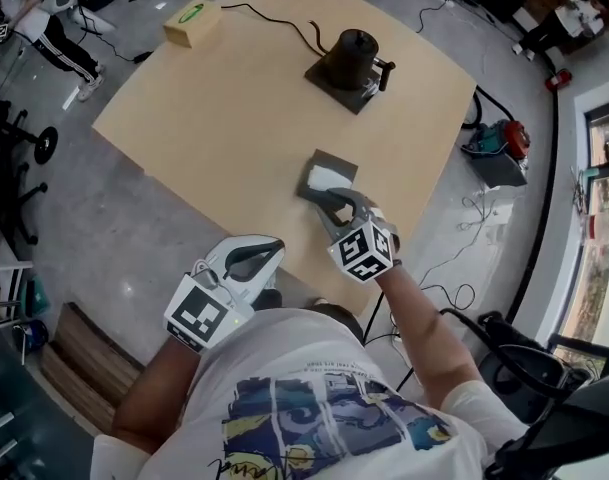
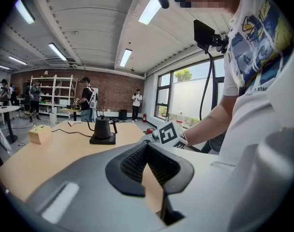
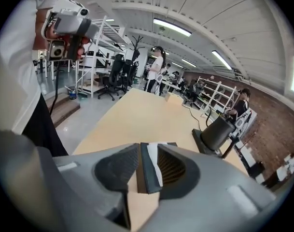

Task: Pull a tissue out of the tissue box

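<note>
A flat dark grey tissue box (image 1: 336,158) lies near the table's near right edge, with a white tissue (image 1: 325,178) showing at its top opening. My right gripper (image 1: 334,206) hangs just over the box's near end, tilted down, jaws open. In the right gripper view the box (image 3: 146,170) and the tissue (image 3: 153,161) lie between the open jaws of the right gripper (image 3: 147,174); the pads do not press on them. My left gripper (image 1: 256,257) is held shut and empty near my body, off the table's near edge, left of the box. Its fingertips (image 2: 147,148) meet.
A black kettle on a base (image 1: 352,63) stands further back on the wooden table (image 1: 234,118), its cable trailing left. A tan box (image 1: 191,20) sits at the far left corner. Bags and cables (image 1: 499,148) lie on the floor at right. People stand in the background.
</note>
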Motion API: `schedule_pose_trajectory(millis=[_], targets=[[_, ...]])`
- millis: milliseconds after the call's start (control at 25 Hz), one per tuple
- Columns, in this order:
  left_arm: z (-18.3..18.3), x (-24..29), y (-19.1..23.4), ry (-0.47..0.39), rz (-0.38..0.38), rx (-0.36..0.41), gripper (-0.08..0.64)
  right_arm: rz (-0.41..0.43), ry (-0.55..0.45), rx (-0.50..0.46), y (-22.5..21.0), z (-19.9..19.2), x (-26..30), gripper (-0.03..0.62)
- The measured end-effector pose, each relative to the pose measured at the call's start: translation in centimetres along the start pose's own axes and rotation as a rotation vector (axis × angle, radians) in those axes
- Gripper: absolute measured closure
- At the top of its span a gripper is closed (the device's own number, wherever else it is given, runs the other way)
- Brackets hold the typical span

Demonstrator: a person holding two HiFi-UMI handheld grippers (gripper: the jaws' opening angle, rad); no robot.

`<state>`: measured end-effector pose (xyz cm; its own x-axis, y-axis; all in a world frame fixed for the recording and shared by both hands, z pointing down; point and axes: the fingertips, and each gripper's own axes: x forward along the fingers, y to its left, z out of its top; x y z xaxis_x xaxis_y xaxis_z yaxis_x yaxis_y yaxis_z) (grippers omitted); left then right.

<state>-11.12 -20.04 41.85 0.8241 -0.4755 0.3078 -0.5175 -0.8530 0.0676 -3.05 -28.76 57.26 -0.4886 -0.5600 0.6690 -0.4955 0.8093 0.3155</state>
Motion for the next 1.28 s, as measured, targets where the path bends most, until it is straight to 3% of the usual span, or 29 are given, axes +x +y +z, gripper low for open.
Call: schedule_pose_trajectory(millis=[480,880,1200,1280], targets=[[-1.4,-1.1,2.9,0.011,-0.040,-0.073,0.557,0.028,0.128,-0.011,-1.6,-3.0,4.5,0.488],[-1.8,-1.0,3.7,0.016,-0.057,-0.078,0.557,0.178,0.041,0.204,-2.0,-3.4,4.7,0.497],[-2.0,-0.9,3.9,0.022,-0.056,-0.084,0.557,0.245,-0.026,0.341,-2.4,-3.8,4.8,0.578],[-2.1,-0.9,4.0,0.024,-0.054,-0.085,0.557,0.247,-0.027,0.335,-2.6,-3.9,4.8,0.586]])
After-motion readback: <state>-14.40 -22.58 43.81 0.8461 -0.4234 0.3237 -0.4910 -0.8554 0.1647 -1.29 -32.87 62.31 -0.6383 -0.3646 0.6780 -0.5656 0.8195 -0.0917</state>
